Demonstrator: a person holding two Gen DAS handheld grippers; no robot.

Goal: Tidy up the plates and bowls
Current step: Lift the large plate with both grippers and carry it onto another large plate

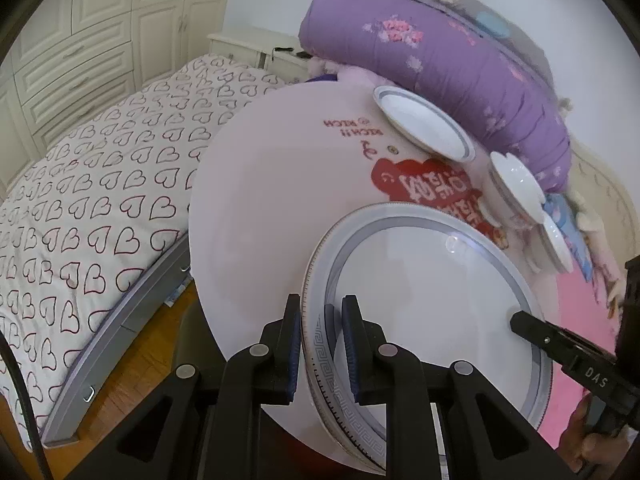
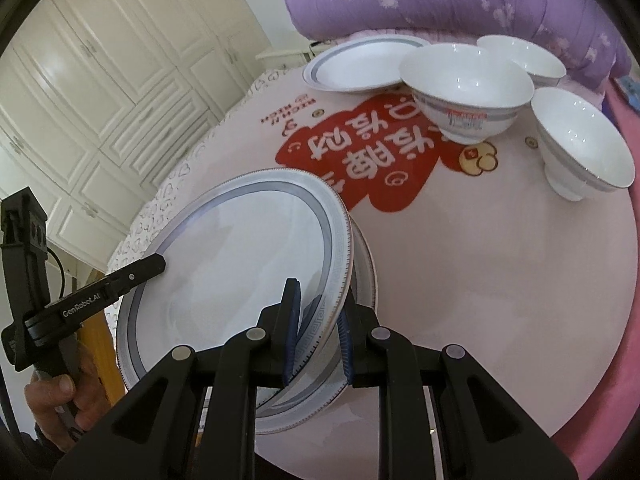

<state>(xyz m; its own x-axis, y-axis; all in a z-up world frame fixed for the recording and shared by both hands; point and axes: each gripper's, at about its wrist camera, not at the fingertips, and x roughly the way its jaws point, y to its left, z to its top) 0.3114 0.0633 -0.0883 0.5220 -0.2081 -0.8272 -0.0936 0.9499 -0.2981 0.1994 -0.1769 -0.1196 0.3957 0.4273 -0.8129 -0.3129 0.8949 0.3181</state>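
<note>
Two claws pinch one large plate (image 1: 432, 300) by opposite rims, tilting it above the round surface (image 2: 460, 260): left claw (image 1: 320, 344) at 6 o'clock, right claw (image 2: 316, 340) opposite. Three bowls (image 2: 466, 88) sit toward 1 o'clock.

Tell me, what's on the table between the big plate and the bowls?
Nothing stands there. In the right wrist view, only the table's red printed picture lies between the big plate and the bowls.
</note>
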